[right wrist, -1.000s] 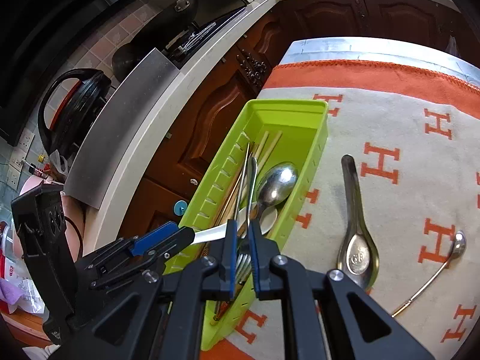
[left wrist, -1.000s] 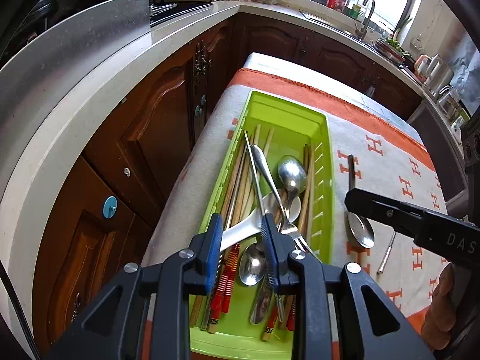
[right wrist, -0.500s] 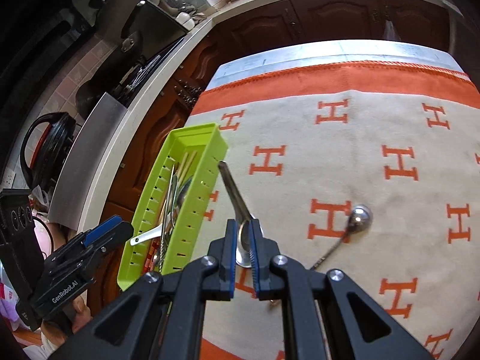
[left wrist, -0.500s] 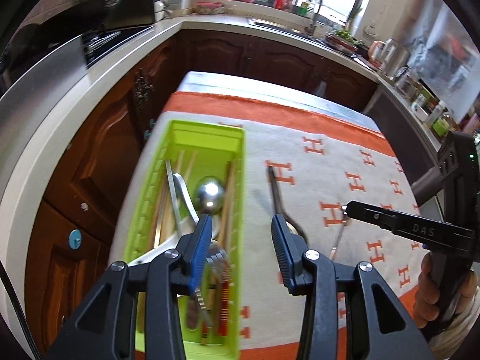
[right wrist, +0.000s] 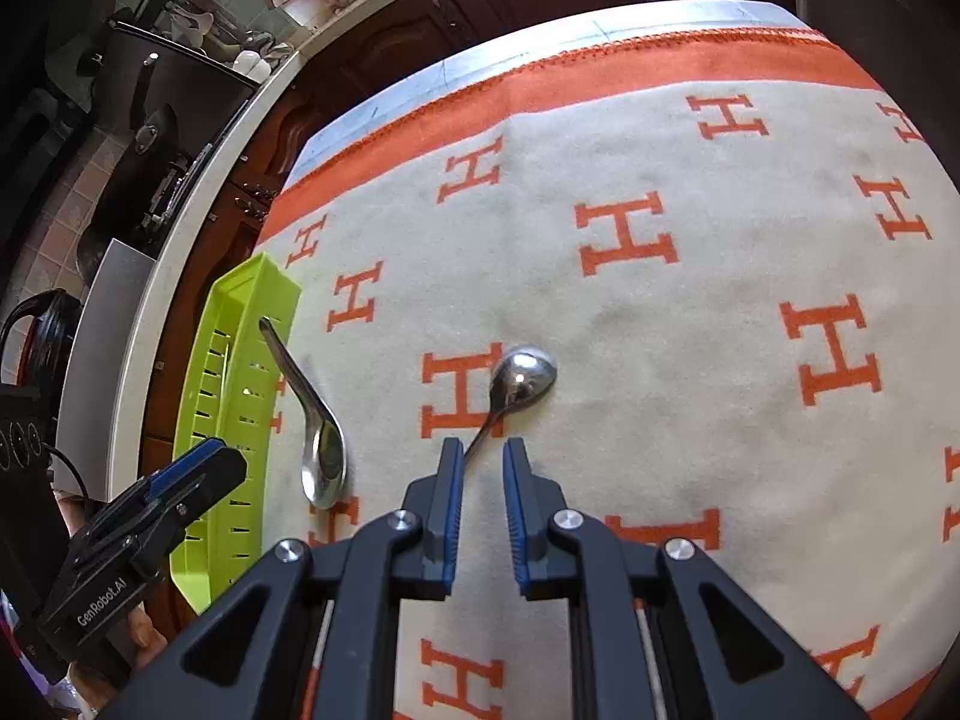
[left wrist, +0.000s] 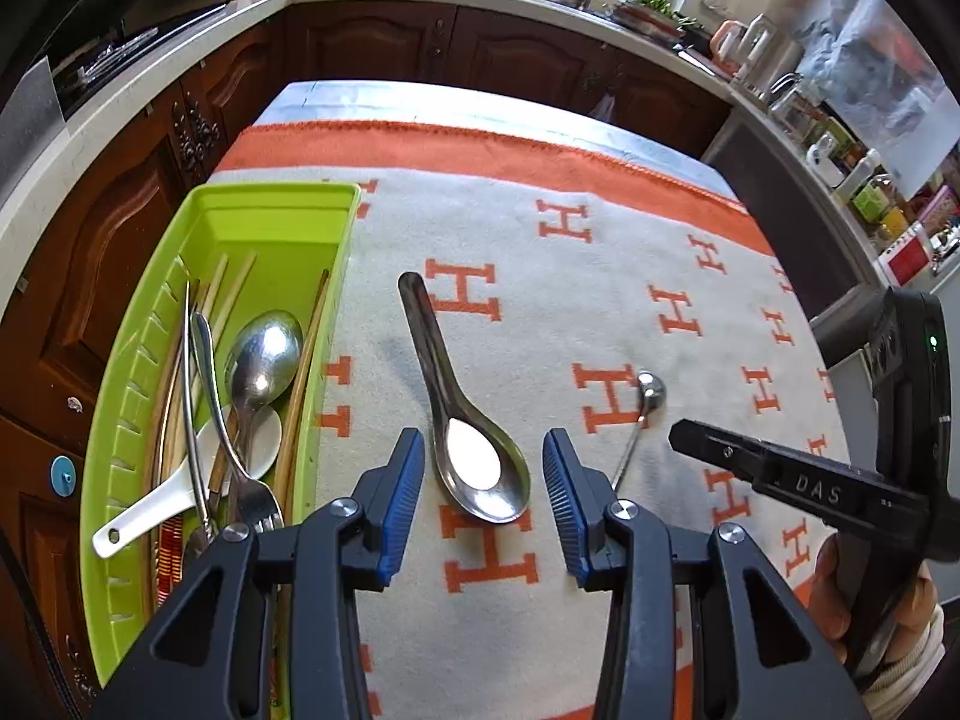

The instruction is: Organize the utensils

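Observation:
A wide metal soup spoon (left wrist: 447, 396) lies on the H-patterned cloth, its bowl between the fingers of my left gripper (left wrist: 483, 457), which is open and hovers over it. A thin long-handled spoon (right wrist: 523, 373) lies further right. Its handle runs down into the narrow gap of my right gripper (right wrist: 483, 450), whose jaws are opening; the pads do not press on it. The green tray (left wrist: 282, 192) at the left holds spoons, a fork and chopsticks. In the right wrist view I see the soup spoon (right wrist: 315, 420) beside the tray (right wrist: 240, 372) and the left gripper (right wrist: 198, 474).
The cloth (left wrist: 600, 300) with its orange border covers a table that ends just left of the tray. Dark wood cabinets (left wrist: 372, 42) and a white counter ring the table. A hand (left wrist: 864, 600) holds the right gripper (left wrist: 780, 474) at the lower right.
Both grippers have swung right, away from the tray and out over the cloth. The left jaws have widened over the soup spoon. The right gripper now sits over the thin spoon's handle, jaws slightly parted.

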Action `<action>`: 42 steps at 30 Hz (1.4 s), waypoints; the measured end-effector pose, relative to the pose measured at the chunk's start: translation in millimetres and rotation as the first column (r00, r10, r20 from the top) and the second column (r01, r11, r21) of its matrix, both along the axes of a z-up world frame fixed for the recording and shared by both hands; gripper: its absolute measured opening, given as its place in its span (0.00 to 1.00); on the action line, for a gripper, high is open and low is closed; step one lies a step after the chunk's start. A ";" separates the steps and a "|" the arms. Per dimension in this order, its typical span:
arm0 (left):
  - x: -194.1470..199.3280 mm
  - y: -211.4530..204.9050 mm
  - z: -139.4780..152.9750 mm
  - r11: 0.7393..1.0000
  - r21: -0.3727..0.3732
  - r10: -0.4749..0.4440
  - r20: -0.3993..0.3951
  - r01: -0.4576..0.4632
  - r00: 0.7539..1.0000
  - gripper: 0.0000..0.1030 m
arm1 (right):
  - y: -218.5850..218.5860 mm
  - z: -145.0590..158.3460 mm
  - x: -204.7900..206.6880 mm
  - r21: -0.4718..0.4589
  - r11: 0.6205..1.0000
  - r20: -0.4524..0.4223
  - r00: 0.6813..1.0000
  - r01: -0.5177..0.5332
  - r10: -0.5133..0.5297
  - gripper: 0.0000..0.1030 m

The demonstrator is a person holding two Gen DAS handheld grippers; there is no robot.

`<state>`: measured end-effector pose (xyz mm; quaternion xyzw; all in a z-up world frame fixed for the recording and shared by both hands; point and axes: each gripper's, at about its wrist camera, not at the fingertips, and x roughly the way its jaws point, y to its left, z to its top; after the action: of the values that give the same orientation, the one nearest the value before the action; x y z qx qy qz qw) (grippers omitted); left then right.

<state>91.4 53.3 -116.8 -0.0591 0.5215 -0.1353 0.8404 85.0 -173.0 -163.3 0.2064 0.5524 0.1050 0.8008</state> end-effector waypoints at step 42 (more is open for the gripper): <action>56.7 -10.5 -32.0 0.997 0.064 0.051 0.004 -0.051 0.999 0.18 | 31.6 -9.9 18.7 -0.045 0.992 0.213 0.969 -0.120 0.127 0.02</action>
<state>148.1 42.8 -148.8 -0.0452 0.5231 -0.0969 0.8456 103.7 -141.4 -173.2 0.1464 0.4759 0.1678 0.8508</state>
